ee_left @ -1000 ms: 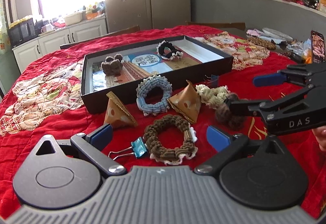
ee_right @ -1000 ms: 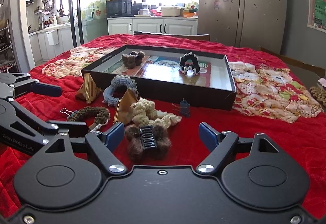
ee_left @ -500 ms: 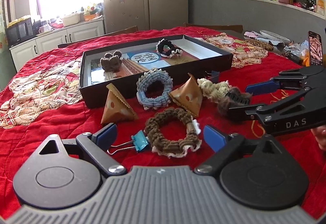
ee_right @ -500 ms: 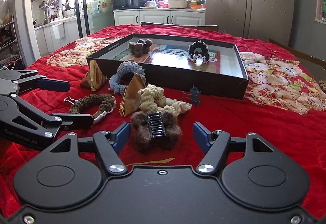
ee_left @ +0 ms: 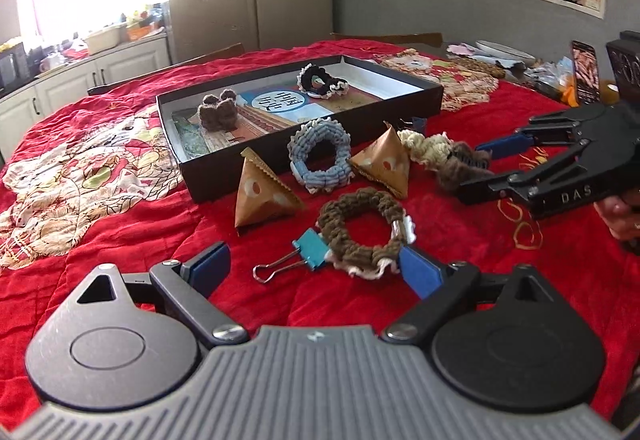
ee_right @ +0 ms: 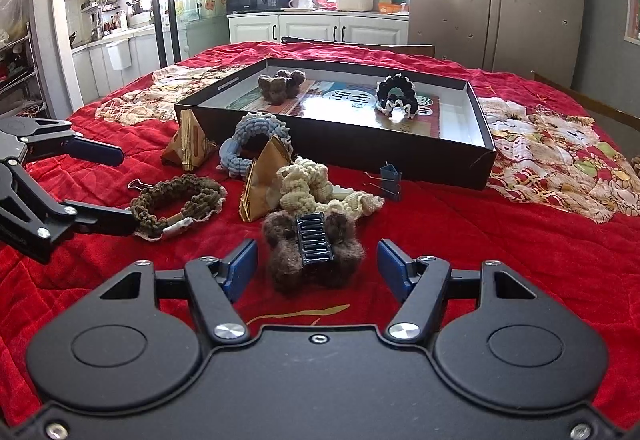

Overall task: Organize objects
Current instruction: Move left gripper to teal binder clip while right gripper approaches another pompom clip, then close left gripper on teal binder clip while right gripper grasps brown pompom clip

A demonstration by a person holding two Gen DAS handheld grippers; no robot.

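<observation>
The left claw (ee_left: 316, 272) stands wide open low over the red-covered tabletop (ee_left: 120, 240), with the brown crocheted scrunchie (ee_left: 362, 236) and a teal binder clip (ee_left: 310, 250) just ahead between its blue pads, neither pad pressing on them. The right claw (ee_right: 316, 266) is open too, the fuzzy brown hair claw clip (ee_right: 314, 250) lying between its fingers, untouched. Beyond both sits the black tray (ee_right: 360, 148), already holding two hair pieces.

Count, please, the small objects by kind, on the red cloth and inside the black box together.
Knitted scrunchies: 4 (brown, blue, cream, black-and-white)
Furry brown hair clips: 2 (one in the box, one on the cloth)
Paper pyramid packets: 2 ()
Binder clips: 2 (teal, dark blue)
Total: 10
</observation>
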